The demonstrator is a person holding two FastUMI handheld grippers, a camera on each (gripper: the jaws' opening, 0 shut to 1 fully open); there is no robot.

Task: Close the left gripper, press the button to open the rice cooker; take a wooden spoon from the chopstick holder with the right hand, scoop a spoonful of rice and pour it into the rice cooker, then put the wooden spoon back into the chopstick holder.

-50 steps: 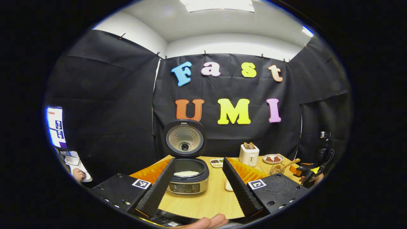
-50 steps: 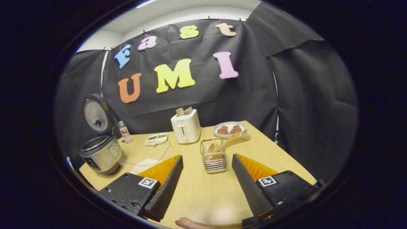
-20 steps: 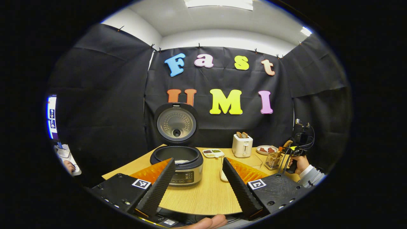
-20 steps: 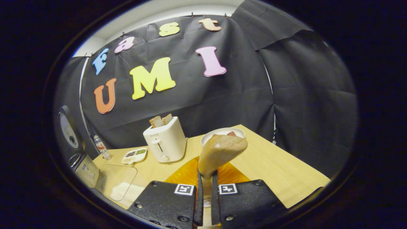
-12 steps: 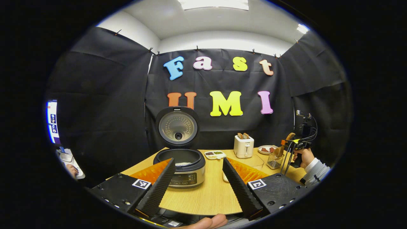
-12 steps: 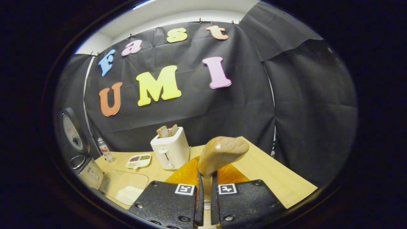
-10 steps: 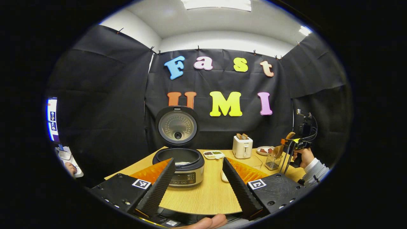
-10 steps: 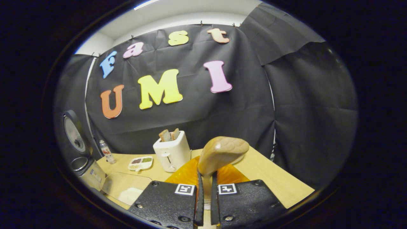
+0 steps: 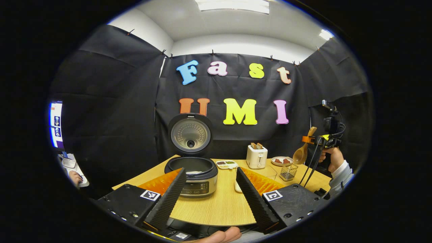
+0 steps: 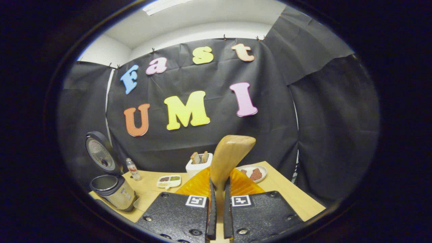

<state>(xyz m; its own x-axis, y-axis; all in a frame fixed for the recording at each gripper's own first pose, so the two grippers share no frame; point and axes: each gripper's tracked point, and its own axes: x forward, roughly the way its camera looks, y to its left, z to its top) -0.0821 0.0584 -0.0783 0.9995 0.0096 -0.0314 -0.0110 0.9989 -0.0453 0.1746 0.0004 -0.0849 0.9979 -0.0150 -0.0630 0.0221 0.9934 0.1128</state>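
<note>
Tan wooden spoon [image 10: 231, 158], white toaster [image 9: 256, 157].

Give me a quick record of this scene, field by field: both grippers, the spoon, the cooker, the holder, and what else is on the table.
left gripper: open, holding nothing
right gripper: shut on the light wooden spoon
wooden spoon: lifted clear above the wire chopstick holder, bowl end down
black and silver rice cooker: lid open, upright
clear container of white rice: between cooker and holder
wooden table: also holds a white toaster, a plate, a small divided dish
</note>
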